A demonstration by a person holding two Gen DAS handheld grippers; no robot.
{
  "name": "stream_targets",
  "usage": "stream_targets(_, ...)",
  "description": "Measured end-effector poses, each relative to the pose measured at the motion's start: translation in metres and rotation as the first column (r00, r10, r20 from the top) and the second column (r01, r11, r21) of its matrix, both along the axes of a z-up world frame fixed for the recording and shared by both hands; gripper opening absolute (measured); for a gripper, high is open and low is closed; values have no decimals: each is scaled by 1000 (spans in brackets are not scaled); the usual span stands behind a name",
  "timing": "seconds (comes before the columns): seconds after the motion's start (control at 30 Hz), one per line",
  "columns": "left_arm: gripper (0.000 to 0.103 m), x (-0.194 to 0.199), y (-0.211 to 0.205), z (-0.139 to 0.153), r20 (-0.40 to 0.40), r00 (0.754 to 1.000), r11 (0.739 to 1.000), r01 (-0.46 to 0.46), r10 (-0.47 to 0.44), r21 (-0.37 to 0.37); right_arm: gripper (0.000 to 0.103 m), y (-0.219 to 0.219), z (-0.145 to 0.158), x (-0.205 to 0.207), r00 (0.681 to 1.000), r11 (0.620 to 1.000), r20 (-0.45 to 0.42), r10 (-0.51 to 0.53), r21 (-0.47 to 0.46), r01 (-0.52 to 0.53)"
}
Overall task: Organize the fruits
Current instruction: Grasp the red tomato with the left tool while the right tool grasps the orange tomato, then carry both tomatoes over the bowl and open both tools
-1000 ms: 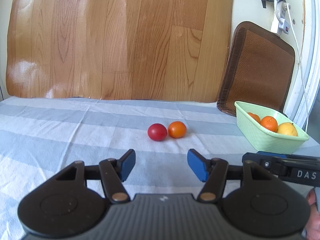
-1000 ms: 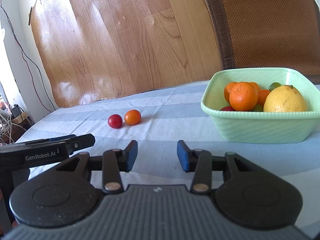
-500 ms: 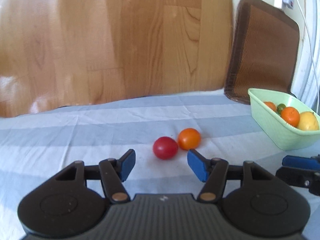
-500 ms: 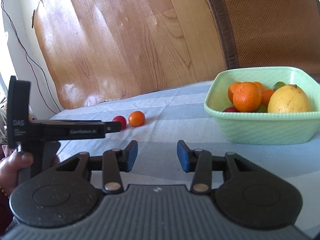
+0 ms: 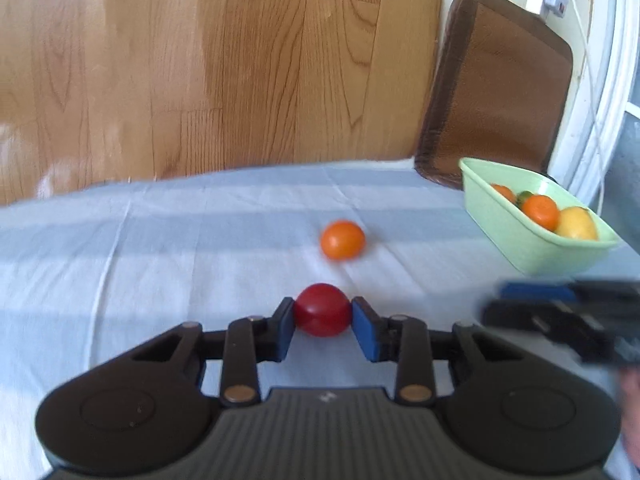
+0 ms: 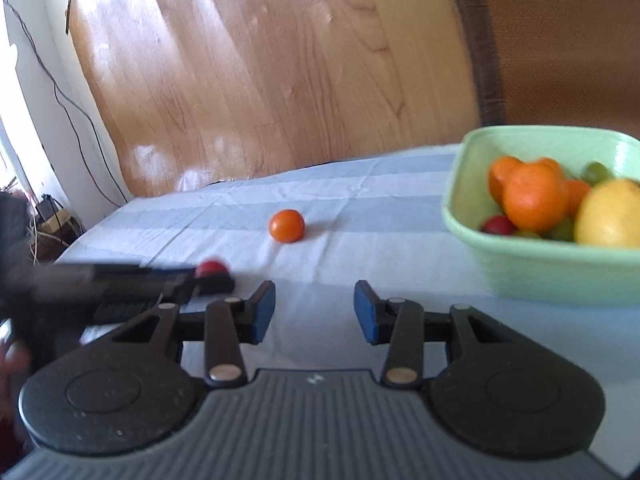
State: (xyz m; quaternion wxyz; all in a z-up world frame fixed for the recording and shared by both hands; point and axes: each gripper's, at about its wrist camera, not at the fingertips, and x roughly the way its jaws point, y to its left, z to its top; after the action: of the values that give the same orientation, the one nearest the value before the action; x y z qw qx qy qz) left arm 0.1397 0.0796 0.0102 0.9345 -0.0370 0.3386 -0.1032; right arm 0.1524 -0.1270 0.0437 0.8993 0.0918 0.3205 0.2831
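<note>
Slippage is your risk: the left claw [image 5: 323,316] pinches the round red tomato [image 5: 322,310] between 2 pads; squeeze harder and it bursts. Your right claw [image 6: 315,307] gapes wide.

No legible text on my feeds — nothing reads in either wrist view. I see only a small pale embossed mark on the ribbed grey gripper housing [image 5: 327,397], too small to make out; the rest is motion-blurred.

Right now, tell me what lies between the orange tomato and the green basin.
Nothing but bare striped cloth between the orange tomato and the green basin, shown in both wrist views.
</note>
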Motion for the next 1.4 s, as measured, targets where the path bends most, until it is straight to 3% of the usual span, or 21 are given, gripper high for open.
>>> stream_targets(0.17,31,-30,-6,1,51,998,998,-40,37,43,46,44,1,45,999,999,-23,46,-11,-46)
stream_targets(0.3,31,-24,-3,0,38,998,998,-50,49,24,46,66,-11,71,999,994,-41,26,-101,-30)
stream_targets(0.37,31,-23,0,-1,35,998,999,-52,52,1,33,61,-9,68,998,996,-48,37,-76,-41)
stream_targets(0.6,31,-28,-2,-2,39,999,1000,-18,19,-15,33,9,-2,4,999,998,-44,25,-53,-28)
stream_targets(0.77,31,-39,-14,-2,21,998,993,60,-58,-98,33,-37,-1,-60,999,993,45,-3,-118,8)
stream_targets(0.93,32,-49,-52,-2,11,986,978,165,-165,-124,33,-64,4,-83,994,987,95,-60,-142,73)
stream_targets(1.0,32,-48,-69,0,18,982,978,191,-190,-89,33,-72,10,-80,987,987,129,-99,-117,114)
stream_targets(1.17,32,-19,-94,27,44,974,966,227,-223,-127,33,-90,26,-57,938,963,265,-225,-86,255)
stream_targets(1.27,32,10,-116,46,80,967,960,249,-240,-129,33,-92,25,-35,910,942,327,-256,-128,311)
stream_targets(1.4,32,54,-140,50,50,969,954,248,-243,-171,34,-91,14,-17,898,930,366,-245,-173,325)
